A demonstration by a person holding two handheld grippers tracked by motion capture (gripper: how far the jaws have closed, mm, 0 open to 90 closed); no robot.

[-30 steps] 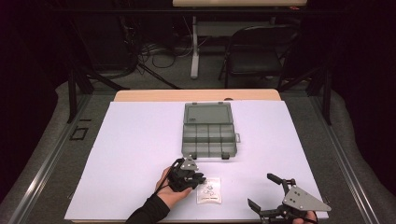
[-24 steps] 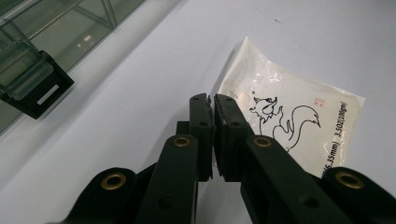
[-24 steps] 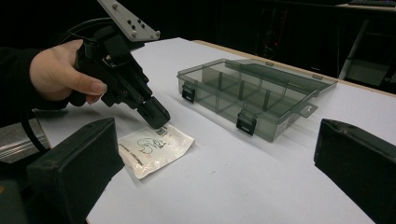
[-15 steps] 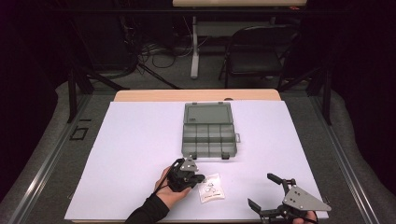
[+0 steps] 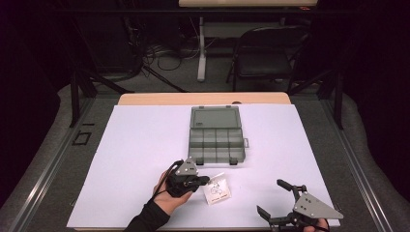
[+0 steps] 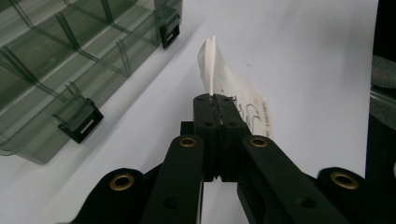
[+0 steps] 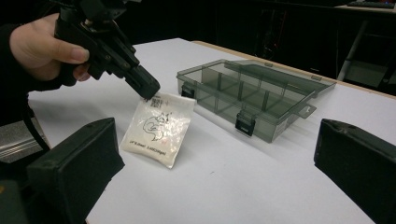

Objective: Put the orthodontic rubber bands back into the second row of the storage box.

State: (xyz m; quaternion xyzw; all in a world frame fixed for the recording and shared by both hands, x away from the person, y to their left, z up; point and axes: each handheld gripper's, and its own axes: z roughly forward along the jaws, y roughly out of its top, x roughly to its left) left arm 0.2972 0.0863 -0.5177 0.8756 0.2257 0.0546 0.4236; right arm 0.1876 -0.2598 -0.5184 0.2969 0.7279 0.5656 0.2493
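**Small bag pinched at one corner, not yet in the organiser box**

On the left of the high view, the person's left hand [image 5: 167, 193] is holding the left gripper [image 5: 202, 180] low over the white table [image 5: 130, 159]. Its jaws are pressing together on a corner of the small plastic bag [image 5: 217, 189]; the left gripper view is showing them clamped flat on the bag's edge, with the rest of the bag [image 6: 224, 79] buckling upward beyond them. In the right gripper view the bag [image 7: 156, 128] is hanging from that pinched corner while its lower edge is resting on the table, so the lift looks barely begun.

Just beyond the bag, the grey compartment box [image 5: 215, 137] is lying open, its lid folded back flat and its latches facing the person. As far as I can tell, the compartments are holding nothing yet.

Farther right, the right gripper [image 5: 279, 202] is waiting near the table's front edge, well apart from the bag, its jaws spread wide and gripping nothing.

Judging from this, the grasp is made; the carrying over, the placing in a compartment and probably the closing of the lid are remaining.
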